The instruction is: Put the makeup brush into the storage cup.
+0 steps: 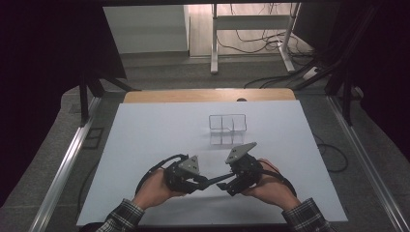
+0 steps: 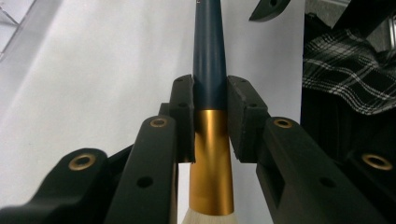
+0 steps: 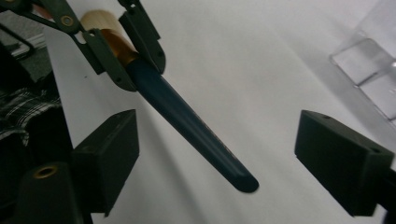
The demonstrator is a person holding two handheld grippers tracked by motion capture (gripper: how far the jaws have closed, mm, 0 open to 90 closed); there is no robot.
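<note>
A brush with a dark blue handle (image 2: 209,56), a gold ferrule and pale bristles (image 3: 98,18) is clamped in my left gripper (image 2: 210,107), whose pads press on the handle just above the ferrule. In the high view the left gripper (image 1: 205,181) and right gripper (image 1: 223,185) face each other near the table's front edge, with the brush (image 1: 215,180) spanning the gap. My right gripper (image 3: 226,161) is open. The free end of the handle (image 3: 187,119) lies between its two pads, touching neither.
A clear plastic divided organizer (image 1: 227,123) stands on the white tabletop (image 1: 145,145) a little beyond the grippers, toward the back; it is the clear box (image 3: 369,70) in the right gripper view. Plaid sleeves (image 1: 123,217) come in from the bottom edge.
</note>
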